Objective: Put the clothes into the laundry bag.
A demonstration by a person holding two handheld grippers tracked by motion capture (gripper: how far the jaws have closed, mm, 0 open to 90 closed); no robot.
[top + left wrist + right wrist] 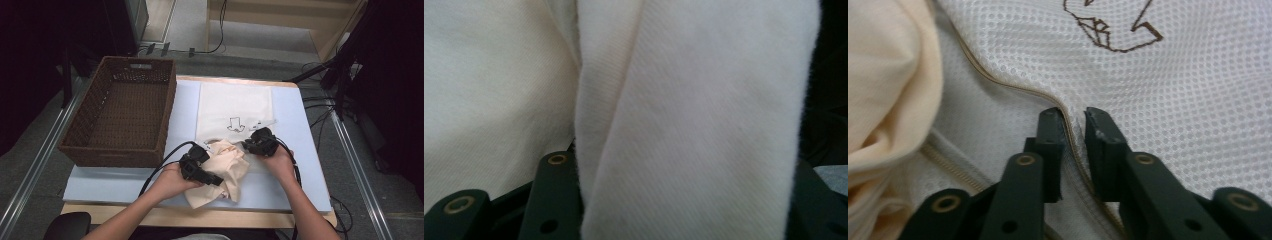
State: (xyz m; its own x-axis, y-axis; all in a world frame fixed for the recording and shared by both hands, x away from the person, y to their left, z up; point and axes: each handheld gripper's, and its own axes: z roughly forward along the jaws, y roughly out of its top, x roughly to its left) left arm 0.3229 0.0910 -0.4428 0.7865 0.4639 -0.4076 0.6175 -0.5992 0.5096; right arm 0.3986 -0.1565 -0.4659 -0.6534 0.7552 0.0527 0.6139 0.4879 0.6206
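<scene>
While I watch from the high view, the biggest thing before me is the pale blue table top (290, 115), with a brown wicker basket (120, 112) standing on its left part. Just right of the basket lies a white mesh laundry bag (235, 105), flat, printed with a dark line drawing, its zippered edge toward me. At that near edge sits a crumpled cream garment (227, 172), bunched on the table and touching the bag. My left gripper (212, 179) lies on the garment's left side; in the left gripper view a thick fold of that cloth (684, 125) fills the space between its jaws, so it holds the garment. My right gripper (1075, 120) sits on the bag's near edge, jaws narrow, pinching the mesh at the zipper seam (998, 80).
</scene>
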